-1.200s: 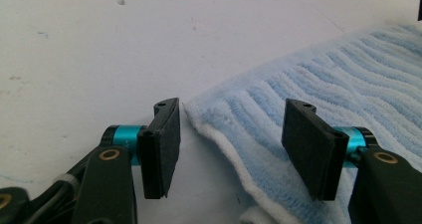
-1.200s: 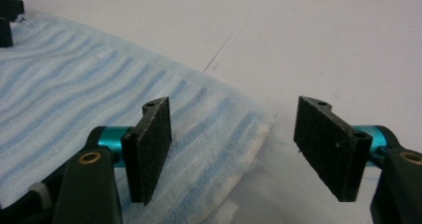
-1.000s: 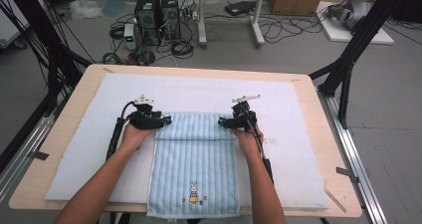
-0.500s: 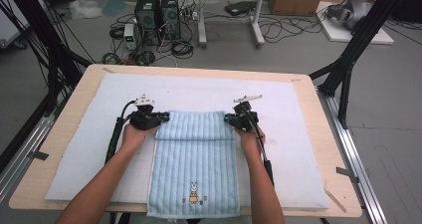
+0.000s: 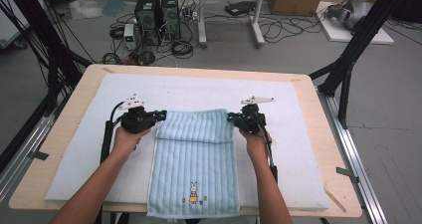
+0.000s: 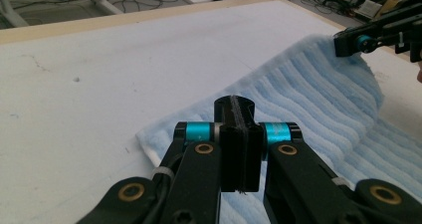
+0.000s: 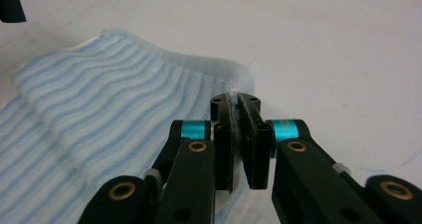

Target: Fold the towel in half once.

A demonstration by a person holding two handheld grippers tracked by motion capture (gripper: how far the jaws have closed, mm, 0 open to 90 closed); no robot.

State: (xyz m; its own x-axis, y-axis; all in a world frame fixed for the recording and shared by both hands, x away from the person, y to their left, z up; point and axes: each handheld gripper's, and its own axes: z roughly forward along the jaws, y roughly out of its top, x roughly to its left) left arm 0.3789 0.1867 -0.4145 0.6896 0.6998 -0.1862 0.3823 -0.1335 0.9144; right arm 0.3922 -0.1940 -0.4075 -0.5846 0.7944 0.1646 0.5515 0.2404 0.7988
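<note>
Black left gripper [image 6: 238,134] and right gripper [image 7: 238,134]: cyan collars, brass screws.

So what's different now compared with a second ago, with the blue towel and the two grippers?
Both grippers have just been closing: the left gripper and right gripper now pinch the far corners of the blue towel. That far edge has been lifted and drawn toward the person, so it folds over in a raised roll. The near end with the rabbit picture stays flat, and the white mat has not shifted.

The towel [image 5: 195,171] hangs past the table's near edge, its hem cut off.
</note>
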